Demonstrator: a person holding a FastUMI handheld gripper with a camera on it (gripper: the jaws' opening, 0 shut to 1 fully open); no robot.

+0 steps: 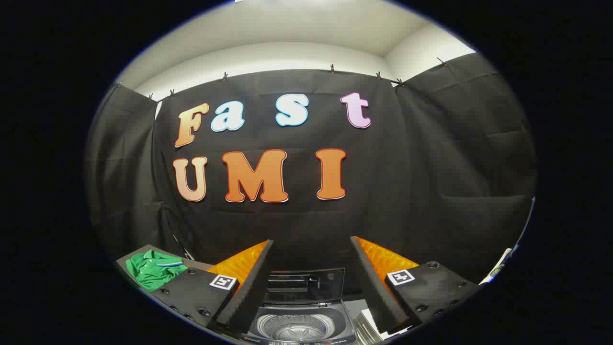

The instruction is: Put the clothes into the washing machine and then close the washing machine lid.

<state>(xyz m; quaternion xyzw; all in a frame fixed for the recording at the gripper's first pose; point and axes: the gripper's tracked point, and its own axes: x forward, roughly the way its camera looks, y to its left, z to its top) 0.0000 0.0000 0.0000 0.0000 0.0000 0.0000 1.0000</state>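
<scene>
The gripper (311, 268) has its two fingers (249, 287) spread wide apart, and they grip nothing; the gap between them is open air. Each finger carries a small square black-and-white marker on its outer block, which is a pattern and not readable writing.

Just below and between the fingers sits the washing machine (301, 326), seen from above, with its round metal drum showing through the open top. Its lid (306, 285) stands raised at the far side of the opening, a dark glossy panel that reflects some light. To the right of the machine, partly hidden behind the right finger, lies a pale ribbed thing too cut off to identify.

Off to the left, beyond the left finger, a green shirt (153, 269) with a collar lies crumpled on a dark table (129, 258), well apart from the machine. A thin dark cable or rod leans near the table's far edge.

Farther back, the black cloth wall (431, 167) hangs from clips along a rail, with a pale wall and ceiling above it.
</scene>
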